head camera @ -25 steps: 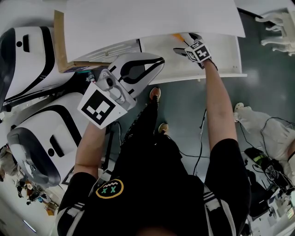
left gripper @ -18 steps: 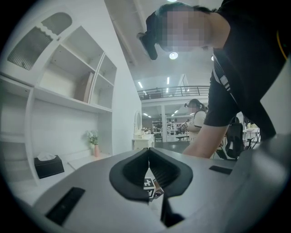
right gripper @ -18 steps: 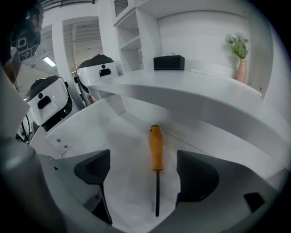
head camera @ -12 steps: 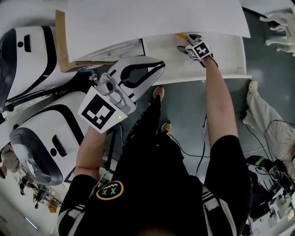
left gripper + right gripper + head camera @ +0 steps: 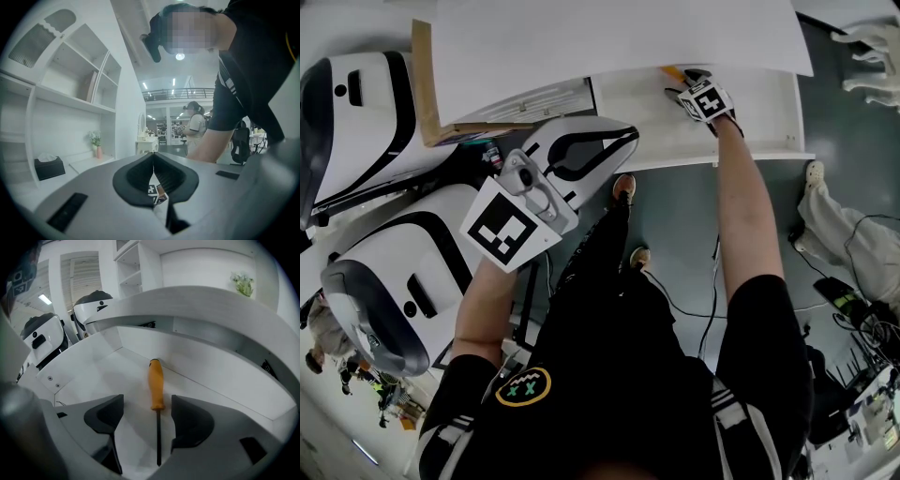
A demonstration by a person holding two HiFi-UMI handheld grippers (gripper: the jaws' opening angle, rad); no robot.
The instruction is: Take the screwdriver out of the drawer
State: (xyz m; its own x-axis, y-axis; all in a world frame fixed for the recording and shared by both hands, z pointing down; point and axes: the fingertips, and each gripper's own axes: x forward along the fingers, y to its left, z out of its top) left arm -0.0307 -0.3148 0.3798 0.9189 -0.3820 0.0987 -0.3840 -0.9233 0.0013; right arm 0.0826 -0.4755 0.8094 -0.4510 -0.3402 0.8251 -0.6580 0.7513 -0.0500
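Item one, the screwdriver (image 5: 156,383): we find it lying flat on the floor of the open white drawer (image 5: 89,369). Its orange handle points toward the back wall and its dark shaft runs toward the camera.

Item two, the right gripper (image 5: 146,404): we have it reaching down into the drawer, under the white tabletop (image 5: 609,47). Its jaws stand apart on either side of the shaft, which lies closer to the right-hand jaw. Neither pad touches it. The jaws have just been closing in.

Item three, the left gripper (image 5: 153,174): we hold it raised, roughly level, well to the left of the drawer. Its jaws are pressed together with nothing between them.
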